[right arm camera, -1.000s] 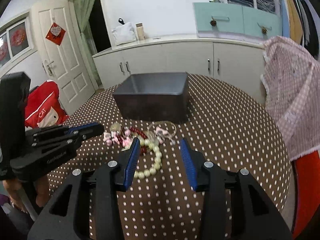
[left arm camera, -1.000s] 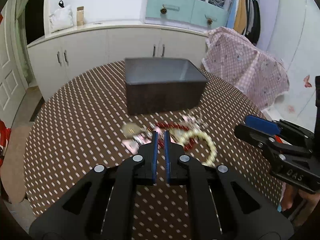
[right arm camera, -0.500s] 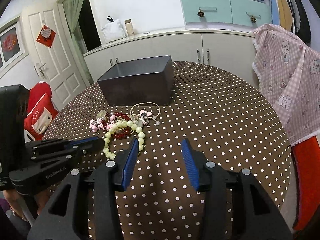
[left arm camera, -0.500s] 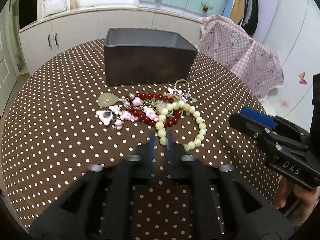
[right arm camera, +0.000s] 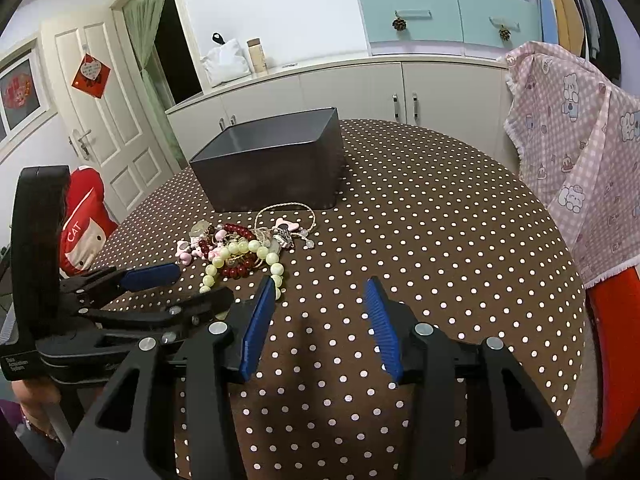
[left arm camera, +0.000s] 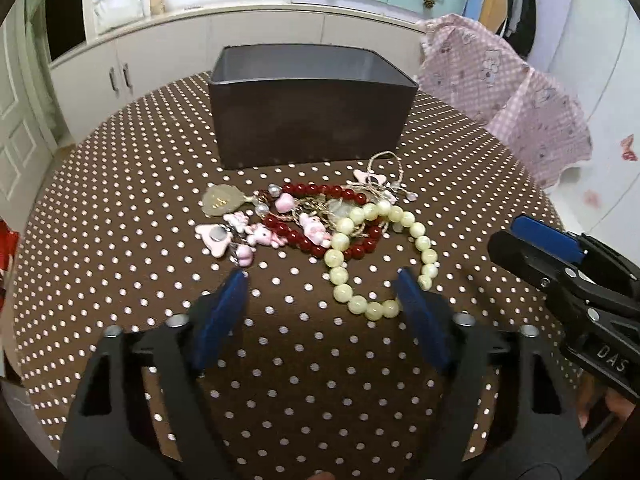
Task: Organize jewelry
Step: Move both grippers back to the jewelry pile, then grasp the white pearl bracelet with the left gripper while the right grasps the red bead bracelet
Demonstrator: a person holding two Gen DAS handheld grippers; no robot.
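Observation:
A heap of jewelry lies on the dotted brown table [left arm camera: 120,280] in front of a dark open box [left arm camera: 312,108]: a pale green bead bracelet [left arm camera: 380,256], a red bead bracelet [left arm camera: 320,216], pink charms [left arm camera: 240,236], a beige pendant [left arm camera: 220,200] and a thin cord piece [left arm camera: 384,176]. My left gripper [left arm camera: 320,280] is open and empty, just short of the heap. My right gripper [right arm camera: 320,288] is open and empty, to the right of the heap [right arm camera: 240,244]. The box [right arm camera: 272,164] looks empty.
A chair draped with pink checked cloth [right arm camera: 572,152] stands at the table's right side. White cabinets [left arm camera: 180,56] run behind the table. A red cushion [right arm camera: 84,220] lies by the door on the left.
My left gripper has opened from shut and pulled back from the heap. My right gripper has drawn back and to the right, still open.

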